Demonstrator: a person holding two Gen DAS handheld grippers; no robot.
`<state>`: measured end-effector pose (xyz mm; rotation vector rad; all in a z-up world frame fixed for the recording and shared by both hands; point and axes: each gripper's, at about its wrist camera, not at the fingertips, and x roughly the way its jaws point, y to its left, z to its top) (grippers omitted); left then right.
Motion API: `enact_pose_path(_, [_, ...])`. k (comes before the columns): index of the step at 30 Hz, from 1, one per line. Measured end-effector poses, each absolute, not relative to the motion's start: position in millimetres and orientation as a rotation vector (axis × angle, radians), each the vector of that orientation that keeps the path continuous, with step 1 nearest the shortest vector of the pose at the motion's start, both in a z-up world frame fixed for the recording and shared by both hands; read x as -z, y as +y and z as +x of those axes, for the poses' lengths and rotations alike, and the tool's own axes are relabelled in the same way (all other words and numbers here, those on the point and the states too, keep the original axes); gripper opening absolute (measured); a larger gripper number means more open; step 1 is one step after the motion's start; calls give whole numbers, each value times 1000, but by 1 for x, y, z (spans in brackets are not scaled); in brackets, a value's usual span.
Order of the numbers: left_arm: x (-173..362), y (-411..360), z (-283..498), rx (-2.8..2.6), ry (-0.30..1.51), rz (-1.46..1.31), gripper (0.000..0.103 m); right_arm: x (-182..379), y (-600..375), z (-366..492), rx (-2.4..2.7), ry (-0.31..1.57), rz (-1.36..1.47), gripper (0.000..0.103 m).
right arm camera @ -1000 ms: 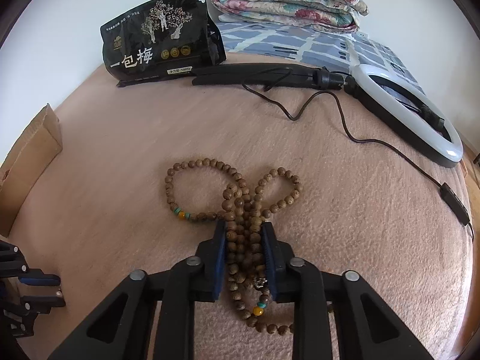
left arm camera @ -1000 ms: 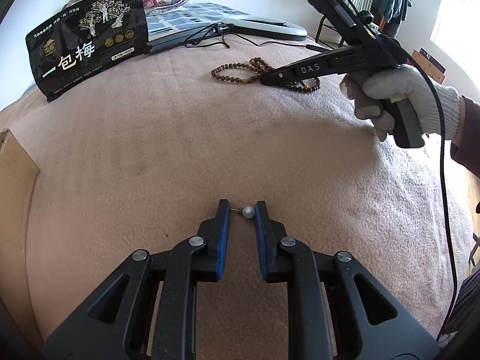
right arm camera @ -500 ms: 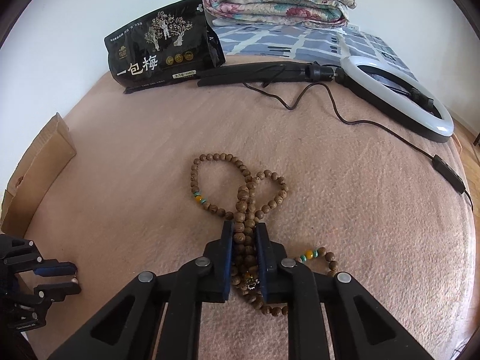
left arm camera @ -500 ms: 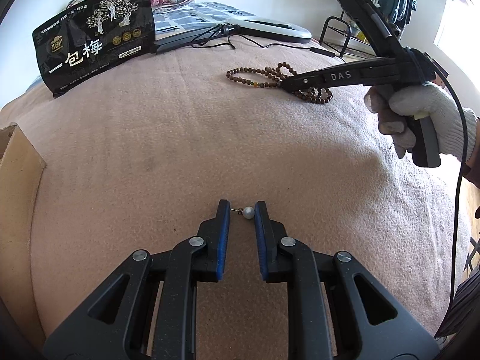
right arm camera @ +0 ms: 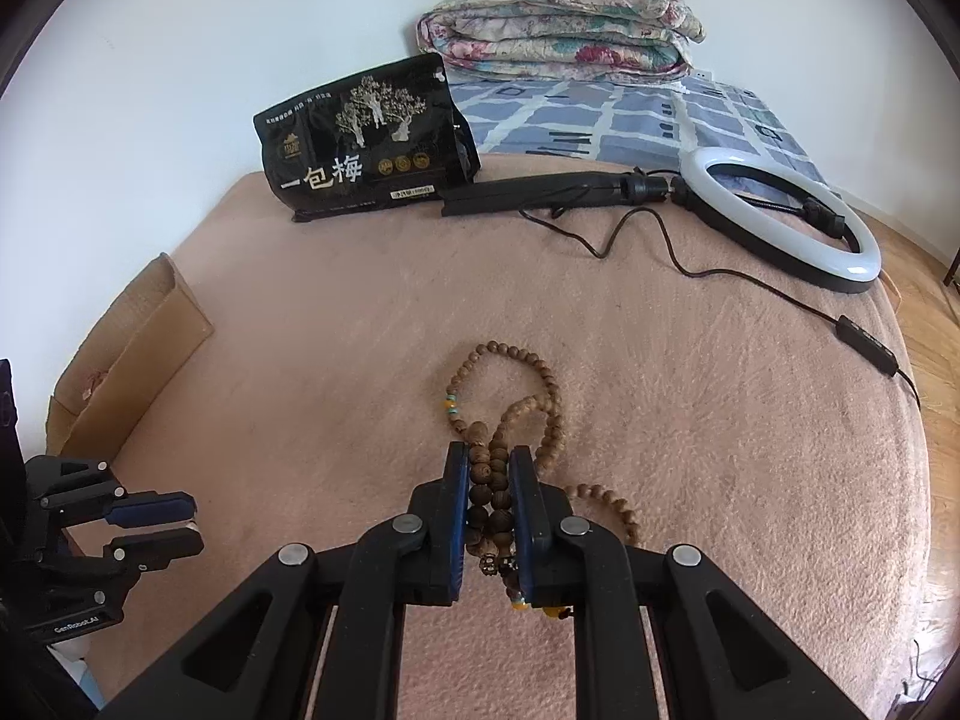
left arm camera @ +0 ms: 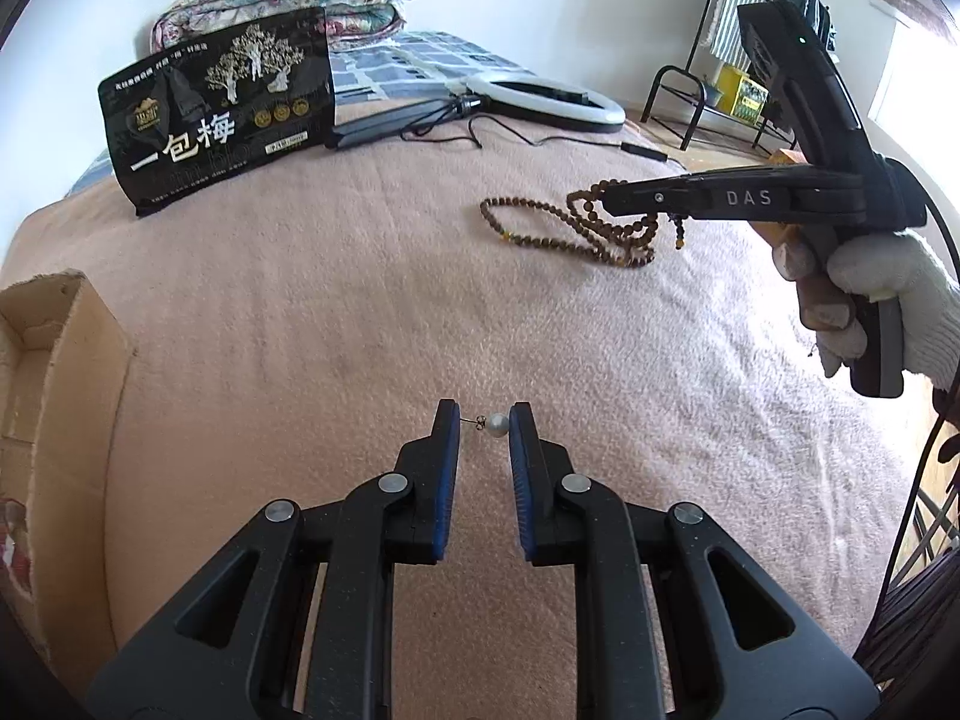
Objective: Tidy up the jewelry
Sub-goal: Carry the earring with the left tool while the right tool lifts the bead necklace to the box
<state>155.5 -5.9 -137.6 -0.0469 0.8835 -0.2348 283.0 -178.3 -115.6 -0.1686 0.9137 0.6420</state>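
The wooden bead strand (right arm camera: 504,420), partly lifted off the bed (right arm camera: 690,420) near its middle, sits clamped in the just-tightened right claw (right arm camera: 489,468), while the left claw (left arm camera: 483,420) pinches a pearl earring (left arm camera: 495,423), so both pieces look ready for carrying.

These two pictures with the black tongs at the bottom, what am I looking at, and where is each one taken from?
No robot here: a person holds a two-fingered clamp in each hand, each with its own camera looking along the jaws. One picture comes from the left gripper, which pinches a pearl earring. The other comes from the right gripper, shut on a wooden bead strand that partly trails on the pink blanket. Also there: a black snack bag, a ring light and a cardboard box.
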Motion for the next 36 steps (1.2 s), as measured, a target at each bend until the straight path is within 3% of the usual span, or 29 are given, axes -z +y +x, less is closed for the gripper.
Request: enact_pose_path(36, [11,43,74,144,660,-36,15,-40,-134,168,-727,692,-147,11])
